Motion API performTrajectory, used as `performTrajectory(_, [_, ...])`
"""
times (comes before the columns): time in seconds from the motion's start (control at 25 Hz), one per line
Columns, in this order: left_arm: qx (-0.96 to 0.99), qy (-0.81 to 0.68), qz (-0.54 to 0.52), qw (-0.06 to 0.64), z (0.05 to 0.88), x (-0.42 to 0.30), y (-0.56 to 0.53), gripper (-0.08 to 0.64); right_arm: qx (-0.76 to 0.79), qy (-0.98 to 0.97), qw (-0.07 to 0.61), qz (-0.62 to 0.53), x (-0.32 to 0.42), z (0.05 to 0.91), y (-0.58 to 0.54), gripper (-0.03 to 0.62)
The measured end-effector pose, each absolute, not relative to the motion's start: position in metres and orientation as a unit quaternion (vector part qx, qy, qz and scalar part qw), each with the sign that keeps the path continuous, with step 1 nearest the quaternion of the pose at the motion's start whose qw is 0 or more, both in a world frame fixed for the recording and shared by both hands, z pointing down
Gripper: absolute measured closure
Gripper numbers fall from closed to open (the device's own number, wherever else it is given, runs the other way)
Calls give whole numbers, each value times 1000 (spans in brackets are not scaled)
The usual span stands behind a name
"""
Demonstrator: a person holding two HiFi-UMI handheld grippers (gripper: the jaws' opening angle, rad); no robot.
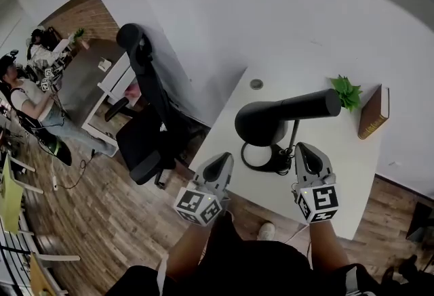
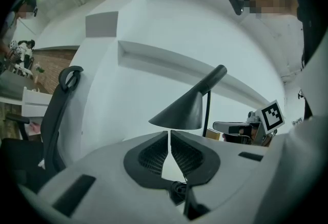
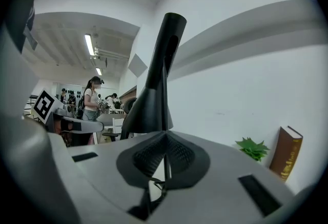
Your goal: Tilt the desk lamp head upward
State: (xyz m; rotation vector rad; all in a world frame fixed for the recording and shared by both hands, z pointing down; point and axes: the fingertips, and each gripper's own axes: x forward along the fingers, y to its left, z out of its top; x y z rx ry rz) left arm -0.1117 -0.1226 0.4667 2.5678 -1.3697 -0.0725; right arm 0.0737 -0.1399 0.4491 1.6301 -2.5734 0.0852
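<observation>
A black desk lamp stands on the white desk (image 1: 352,173); its cone-shaped head (image 1: 261,122) faces down over the round base (image 1: 261,159), and a tube-shaped neck (image 1: 315,105) runs out to the right. My left gripper (image 1: 222,160) hangs at the desk's near edge, left of the base, shut and holding nothing. My right gripper (image 1: 303,150) is just right of the base, also shut and holding nothing. In the left gripper view the lamp head (image 2: 179,113) sits just beyond the closed jaws (image 2: 169,135). The right gripper view has the lamp head (image 3: 148,110) close ahead of the closed jaws (image 3: 165,137).
A small green plant (image 1: 347,91) and an upright brown book (image 1: 374,112) stand at the desk's far right by the wall. A black office chair (image 1: 146,118) stands left of the desk. A person (image 1: 27,101) sits at another desk far left.
</observation>
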Motion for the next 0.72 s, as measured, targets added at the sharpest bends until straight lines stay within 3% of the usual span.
performTrajectory(0.32, [872, -465, -44, 148, 469, -118, -127, 540, 513, -857, 19, 33, 66, 449, -140, 589])
performTrajectory(0.4, [870, -465, -64, 151, 464, -120, -130, 539, 506, -862, 16, 31, 63, 447, -139, 522])
performTrajectory(0.52, [867, -469, -80, 147, 461, -121, -135, 536, 504, -863, 14, 29, 61, 444, -140, 483])
performTrajectory(0.64, [868, -462, -87, 160, 461, -118, -140, 386, 509, -860, 23, 28, 61, 444, -143, 457])
performTrajectory(0.72, [867, -454, -93, 183, 463, -114, -144, 354, 512, -858, 30, 26, 63, 444, -146, 446])
